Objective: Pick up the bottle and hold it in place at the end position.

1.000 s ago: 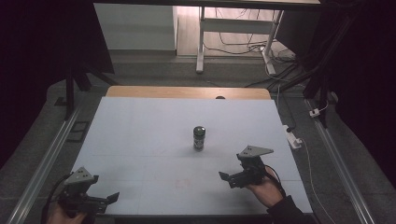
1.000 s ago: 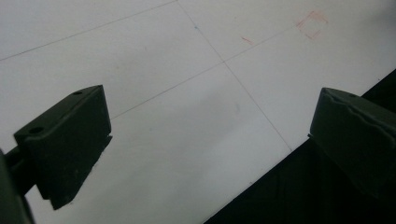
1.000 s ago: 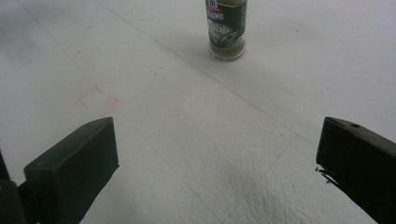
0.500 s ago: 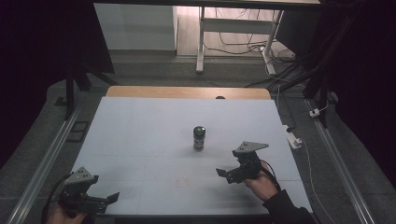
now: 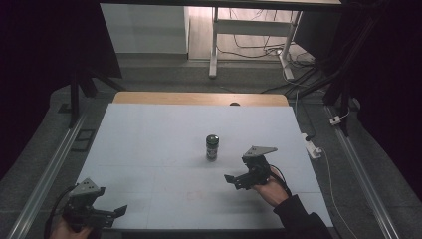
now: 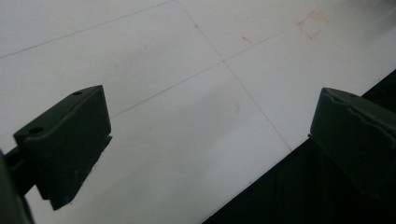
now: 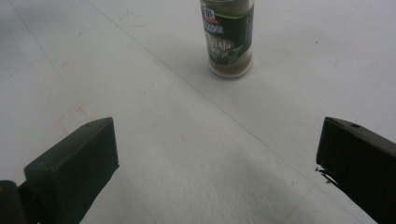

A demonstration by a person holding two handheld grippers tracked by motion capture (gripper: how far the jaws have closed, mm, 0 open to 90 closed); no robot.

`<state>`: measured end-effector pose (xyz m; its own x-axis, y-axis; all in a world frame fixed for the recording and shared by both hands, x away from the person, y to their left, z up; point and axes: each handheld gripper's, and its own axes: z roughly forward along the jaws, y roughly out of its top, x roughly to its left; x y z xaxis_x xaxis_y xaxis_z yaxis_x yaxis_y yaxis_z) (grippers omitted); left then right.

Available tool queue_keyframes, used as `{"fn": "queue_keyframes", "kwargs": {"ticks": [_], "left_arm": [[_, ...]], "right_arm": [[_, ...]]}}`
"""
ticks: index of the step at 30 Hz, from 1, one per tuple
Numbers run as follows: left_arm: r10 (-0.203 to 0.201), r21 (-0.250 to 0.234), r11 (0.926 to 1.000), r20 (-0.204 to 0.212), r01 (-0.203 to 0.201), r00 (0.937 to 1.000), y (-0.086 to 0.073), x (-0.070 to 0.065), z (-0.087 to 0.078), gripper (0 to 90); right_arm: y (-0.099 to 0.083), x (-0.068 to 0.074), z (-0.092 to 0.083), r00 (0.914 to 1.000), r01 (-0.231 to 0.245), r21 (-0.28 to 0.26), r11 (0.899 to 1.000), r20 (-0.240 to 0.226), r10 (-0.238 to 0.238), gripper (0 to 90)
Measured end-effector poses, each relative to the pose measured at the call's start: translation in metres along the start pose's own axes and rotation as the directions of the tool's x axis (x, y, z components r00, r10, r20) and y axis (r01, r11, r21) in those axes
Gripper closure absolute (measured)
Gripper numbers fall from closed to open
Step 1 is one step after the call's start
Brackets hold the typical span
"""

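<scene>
A small spice jar [image 5: 212, 147] with a dark lid and green label stands upright near the middle of the white table [image 5: 144, 144]. My right gripper [image 5: 238, 178] hovers a short way to the jar's near right, open, with its jaws pointing left. In the right gripper view the jar [image 7: 227, 39] stands ahead, beyond the gap of the wide-open right gripper [image 7: 215, 168]. My left gripper [image 5: 110, 215] is at the near left corner of the table, open and holding nothing. In the left gripper view, bare table and its dark front edge lie between the jaws of the left gripper [image 6: 210, 135].
A faint red square mark [image 5: 194, 195] is drawn on the table between the two grippers; the same red mark [image 6: 312, 24] lies ahead of the left gripper. A wooden strip [image 5: 199, 98] borders the far edge. A white power strip [image 5: 312, 148] lies off the table's right side.
My right gripper has moved left and slightly away from me, closer to the spice jar. The left gripper and the jar have stayed put.
</scene>
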<state>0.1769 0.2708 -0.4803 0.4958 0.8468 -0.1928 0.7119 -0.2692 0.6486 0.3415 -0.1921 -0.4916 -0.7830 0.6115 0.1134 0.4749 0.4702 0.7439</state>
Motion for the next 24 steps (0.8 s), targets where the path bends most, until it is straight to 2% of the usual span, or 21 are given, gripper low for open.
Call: {"fn": "queue_keyframes", "kwargs": {"ticks": [9,14,16,22,24], "left_arm": [[0.000,0.002,1.0000,-0.001,0.000,1.0000,0.000,0.000,0.000,0.0],[-0.002,0.004,1.0000,0.001,0.002,1.0000,0.000,0.000,0.000,0.0],[-0.004,0.002,1.0000,0.004,0.004,1.0000,0.000,0.000,0.000,0.0],[-0.006,0.004,1.0000,0.005,0.006,1.0000,0.000,0.001,0.000,0.0],[-0.006,0.004,1.0000,0.005,0.006,1.0000,0.000,0.001,0.000,0.0]], "right_arm": [[0.008,-0.001,0.015,0.9998,0.013,0.005,1.000,-0.015,-0.013,0.0],[0.013,-0.002,0.021,0.9997,-0.010,0.003,1.000,-0.021,0.010,0.0],[0.016,-0.003,0.026,0.9997,0.004,0.006,1.000,-0.023,-0.004,0.0],[0.021,-0.007,0.036,0.9998,0.006,0.006,1.000,-0.021,-0.006,0.0],[0.025,-0.008,0.042,0.9996,0.023,0.009,1.000,-0.016,-0.023,0.0]]}}
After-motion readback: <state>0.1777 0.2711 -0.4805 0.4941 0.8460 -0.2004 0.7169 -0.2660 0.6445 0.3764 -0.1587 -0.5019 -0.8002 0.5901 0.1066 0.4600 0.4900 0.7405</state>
